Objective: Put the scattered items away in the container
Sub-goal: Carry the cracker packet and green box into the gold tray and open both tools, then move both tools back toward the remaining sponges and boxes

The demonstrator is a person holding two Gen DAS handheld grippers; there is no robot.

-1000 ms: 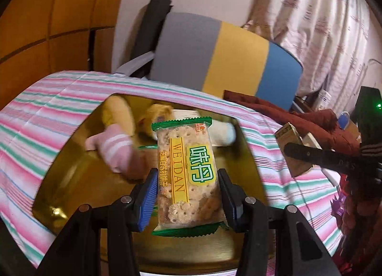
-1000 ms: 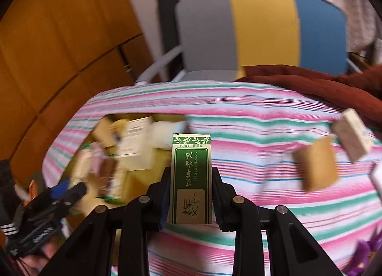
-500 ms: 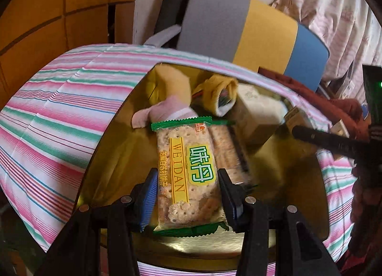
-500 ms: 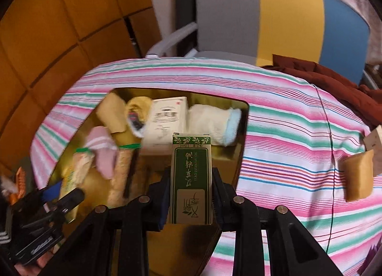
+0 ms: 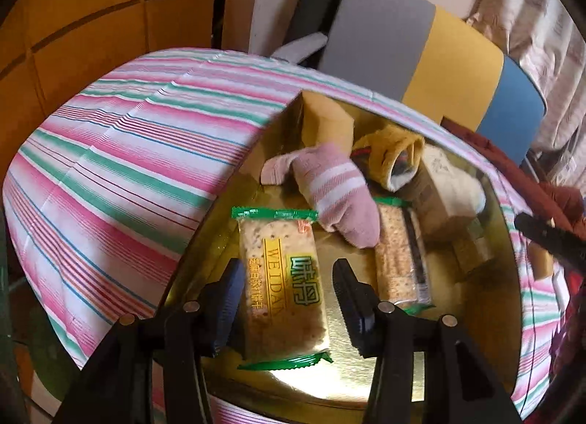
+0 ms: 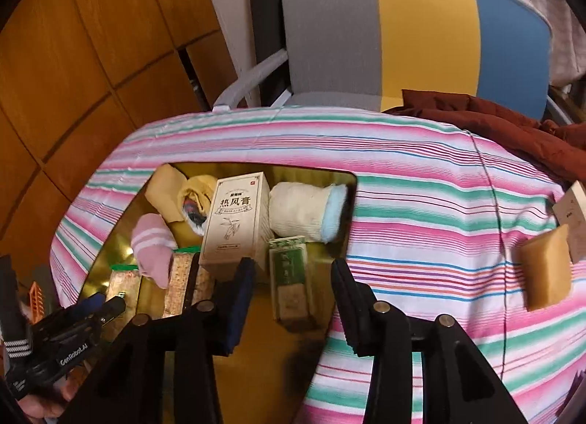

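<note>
The striped tablecloth point(image 5: 121, 152) (pink, green and white bands, soft woven cotton by the look of it) is seen on the far left of the left wrist view, draped over a rounded table edge. Set into it is the gold container point(image 5: 366, 383), a shiny metallic tray with a mirror-like floor and low walls. The left gripper point(image 5: 287, 299) is hung over its near end with the jaws opening; the cracker packet point(image 5: 282, 288) lies between the pads, a flat glossy plastic pouch with serrated green ends and a yellow label, but a gap is seen on the right pad side, so it is not being squeezed. Further right, a fuzzy pink sock point(image 5: 337, 196) with white stripes is flopped over a second cracker packet point(image 5: 397, 259), and a mustard yellow sock point(image 5: 395, 145) is bunched up behind it.

In the right wrist view the same tray is crowded: a tall cream cardboard box point(image 6: 238, 220) is stood upright, with a cream sock point(image 6: 307, 215) with a pale blue cuff lying just beside it. The right gripper point(image 6: 293, 299) is also opening, and the small green box point(image 6: 291, 277) (a slim rectangular carton, slightly blurred) sits between the pads inside the container, clear of both. Out on the cloth to the right, a tan sponge-like block point(image 6: 547, 270) and another pale box point(image 6: 573, 218) are left well apart from the tray.
</note>
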